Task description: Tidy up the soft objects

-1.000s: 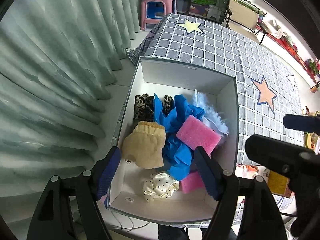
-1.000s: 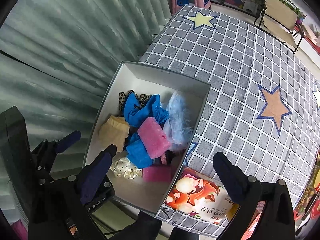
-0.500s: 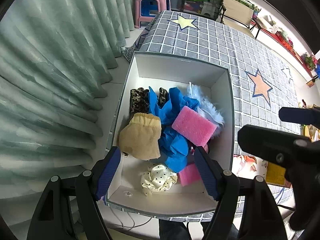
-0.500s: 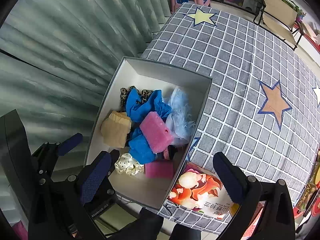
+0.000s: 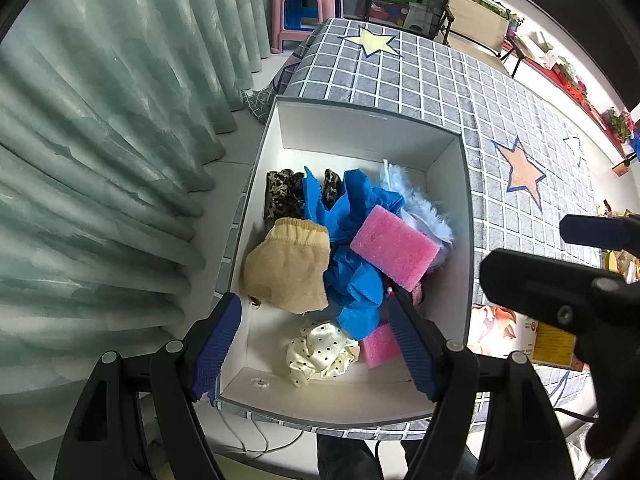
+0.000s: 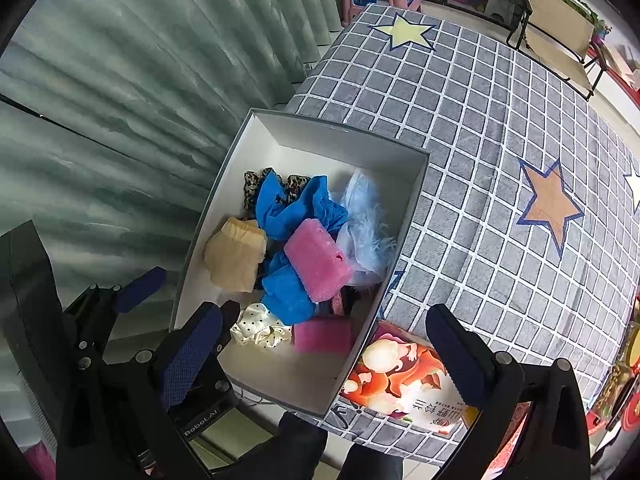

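A white box [image 5: 360,132] [image 6: 412,184] on the table edge holds the soft things: a pink sponge [image 5: 394,249] [image 6: 318,260] on blue cloth [image 5: 352,284] [image 6: 288,208], a beige cloth [image 5: 288,268] [image 6: 236,256], a leopard-print piece [image 5: 280,196], pale blue fluff [image 5: 424,216] [image 6: 364,232], a cream dotted scrunchie [image 5: 320,352] [image 6: 260,328] and a second pink sponge [image 5: 378,346] [image 6: 322,336]. My left gripper [image 5: 316,348] hangs open high above the box's near end, holding nothing. My right gripper [image 6: 324,360] is open and empty over the box's near right corner.
A grey checked cloth with stars [image 5: 440,80] [image 6: 480,120] covers the table. A colourful printed packet [image 6: 400,380] [image 5: 492,328] lies beside the box. Green curtains [image 5: 100,140] hang left. A pink stool [image 5: 304,8] and a folding chair [image 6: 560,32] stand beyond the table.
Both views slid slightly over the box, which now sits a little higher in the left wrist view. Both grippers stayed open and nothing in the box moved.
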